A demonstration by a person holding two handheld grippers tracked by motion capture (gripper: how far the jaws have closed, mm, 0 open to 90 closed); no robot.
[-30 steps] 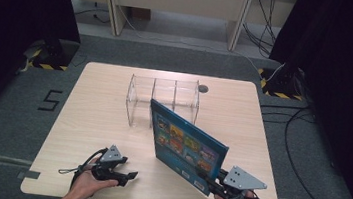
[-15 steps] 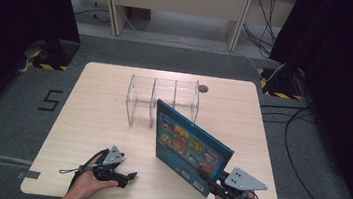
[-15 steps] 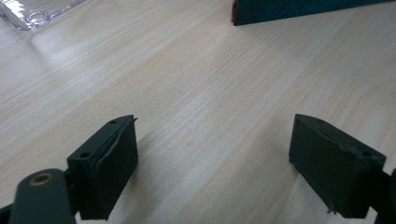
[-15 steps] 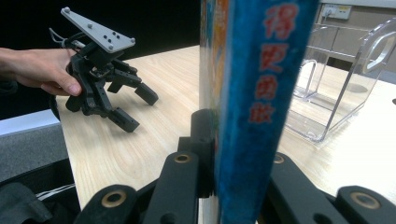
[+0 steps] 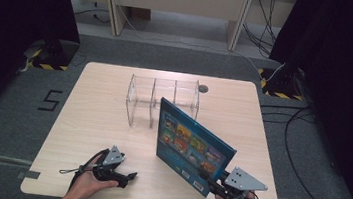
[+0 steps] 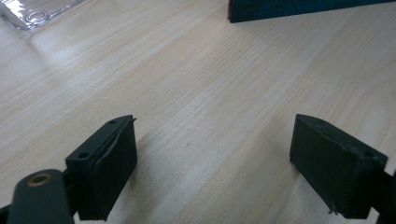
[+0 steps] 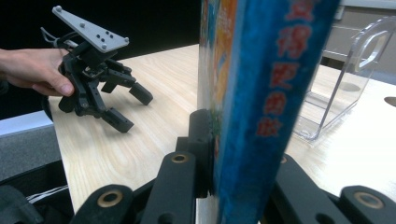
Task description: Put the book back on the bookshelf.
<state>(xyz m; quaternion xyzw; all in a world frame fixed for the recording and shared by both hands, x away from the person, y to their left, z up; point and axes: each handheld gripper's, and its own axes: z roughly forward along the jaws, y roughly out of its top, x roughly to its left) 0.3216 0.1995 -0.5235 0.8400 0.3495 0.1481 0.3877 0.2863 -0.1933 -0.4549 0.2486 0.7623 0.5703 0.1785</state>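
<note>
A blue picture book (image 5: 189, 144) stands upright on edge on the wooden table (image 5: 96, 120), just in front of a clear plastic rack (image 5: 162, 100) with dividers. My right gripper (image 5: 204, 175) is shut on the book's lower right corner; in the right gripper view its jaws clamp the book (image 7: 261, 93) by the spine. My left gripper (image 5: 130, 177) rests on the table at the front left, apart from the book. Its jaws have just been opening and now stand wide (image 6: 215, 135) over bare wood, with nothing between them. The book's bottom edge (image 6: 299, 7) lies farther off.
A round hole (image 5: 203, 88) sits in the tabletop behind the rack. Cables (image 5: 298, 118) trail over the grey floor to the right. A "5" (image 5: 51, 100) is marked on the floor at left. Dark curtains flank both sides.
The book's top left corner has shifted a little to the right, nearer the rack's right end. Both hands have stayed where they were.
</note>
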